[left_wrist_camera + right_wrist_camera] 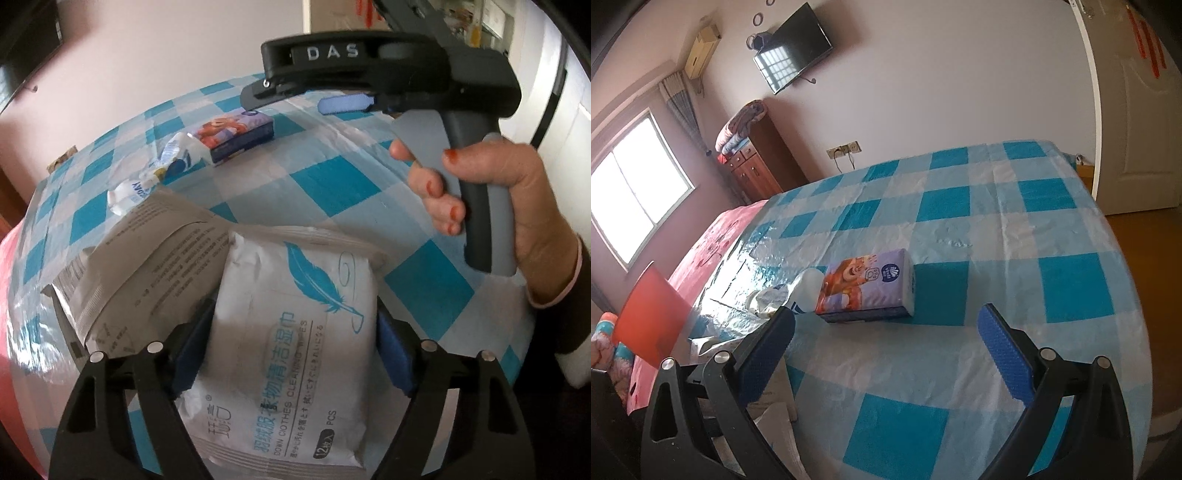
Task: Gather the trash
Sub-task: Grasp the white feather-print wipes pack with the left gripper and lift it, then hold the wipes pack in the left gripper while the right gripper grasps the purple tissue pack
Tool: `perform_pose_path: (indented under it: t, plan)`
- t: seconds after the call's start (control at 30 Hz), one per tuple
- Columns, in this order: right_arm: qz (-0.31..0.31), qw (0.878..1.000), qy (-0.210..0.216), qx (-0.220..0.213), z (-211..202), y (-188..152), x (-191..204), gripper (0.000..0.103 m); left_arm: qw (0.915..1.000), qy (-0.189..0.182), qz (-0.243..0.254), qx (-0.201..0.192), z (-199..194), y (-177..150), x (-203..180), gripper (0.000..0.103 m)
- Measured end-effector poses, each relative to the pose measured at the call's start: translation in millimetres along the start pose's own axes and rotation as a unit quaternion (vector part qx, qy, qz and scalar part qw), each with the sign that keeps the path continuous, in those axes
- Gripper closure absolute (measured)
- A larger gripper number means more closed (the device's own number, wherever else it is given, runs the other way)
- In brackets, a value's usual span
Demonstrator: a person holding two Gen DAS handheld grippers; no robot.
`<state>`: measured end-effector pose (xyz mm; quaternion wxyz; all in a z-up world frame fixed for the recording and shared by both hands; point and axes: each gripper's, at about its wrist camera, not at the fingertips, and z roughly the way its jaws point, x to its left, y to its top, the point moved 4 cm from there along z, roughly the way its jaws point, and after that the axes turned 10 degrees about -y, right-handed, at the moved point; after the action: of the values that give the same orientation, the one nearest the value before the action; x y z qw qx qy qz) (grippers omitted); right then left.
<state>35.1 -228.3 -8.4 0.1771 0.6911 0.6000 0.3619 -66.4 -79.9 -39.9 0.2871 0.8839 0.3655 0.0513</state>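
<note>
The checked tablecloth (960, 369) covered everything. On it, my left claw (291, 354) pinched the wipes pack (295, 332) from both sides, a grey paper bag (147, 266) touching the pack's left. My right claw (886, 354) hung spread wide and empty, with the tissue pack (868, 284) and a crumpled wrapper (768, 299) farther up the cloth.

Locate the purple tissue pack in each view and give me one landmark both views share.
Left wrist view: the purple tissue pack lies at upper centre-left on the checked tablecloth, beyond the wet-wipes pack.
Right wrist view: the tissue pack lies at centre, ahead of the open right claw.
Shared landmark: the crumpled white wrapper, just left of the pack in both.
</note>
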Motion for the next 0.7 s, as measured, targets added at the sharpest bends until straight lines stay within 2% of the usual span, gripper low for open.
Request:
perform_pose_path:
  t: [0.1,0.3,0.5,0.7]
  plan:
    - [0.005,1.0,0.004,0.009,7.7,0.8,3.0,0.005,0.9999,-0.001,-0.012,-0.002,-2.0,0.4,0.7,0.024]
    - [0.006,1.0,-0.001,0.024,21.1,1.6,4.7,0.005,0.998,-0.028,-0.055,-0.014,-13.7,-0.2,6.4,0.025]
    - [0.017,0.999,0.007,0.035,29.4,3.0,4.0,0.005,0.9948,-0.054,-0.07,-0.05,-39.5,6.8,5.7,0.025]
    - [-0.007,0.999,-0.001,0.037,33.8,1.9,18.5,0.005,0.9921,-0.043,-0.087,-0.08,-66.2,12.5,18.2,0.025]
